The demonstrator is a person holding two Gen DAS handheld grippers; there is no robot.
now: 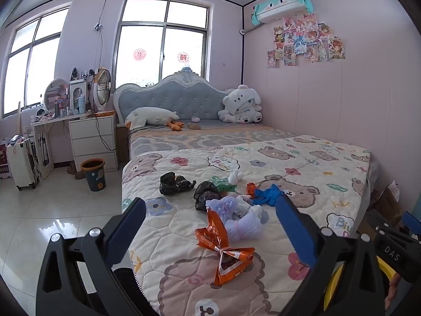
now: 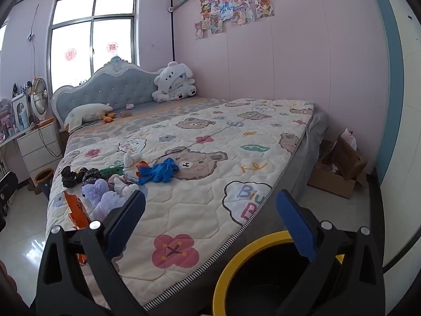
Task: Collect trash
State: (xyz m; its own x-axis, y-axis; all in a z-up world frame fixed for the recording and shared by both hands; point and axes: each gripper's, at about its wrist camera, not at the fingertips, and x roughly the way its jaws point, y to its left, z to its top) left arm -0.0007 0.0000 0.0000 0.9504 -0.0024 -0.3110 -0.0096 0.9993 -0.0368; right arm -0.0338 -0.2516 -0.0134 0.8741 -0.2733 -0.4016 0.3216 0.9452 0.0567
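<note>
While both our tools, left tool (image 1: pixel 210 226) and right tool (image 2: pixel 210 221), gape wide and empty, a crinkled orange foil wrapper (image 1: pixel 223 247) lies on the quilted bear-print bedspread (image 1: pixel 302 163), near glossy black bags (image 1: pixel 173 183); "Biu" (image 2: pixel 248 193) reads by the yellow-rimmed bin (image 2: pixel 236 258).

My left gripper (image 1: pixel 210 226) is tipped slightly downward, jaws spread wide with nothing between the pads. My right gripper (image 2: pixel 210 223) tilts down a little more, jaws just as wide, also gripping nothing. Both hang side by side.
</note>
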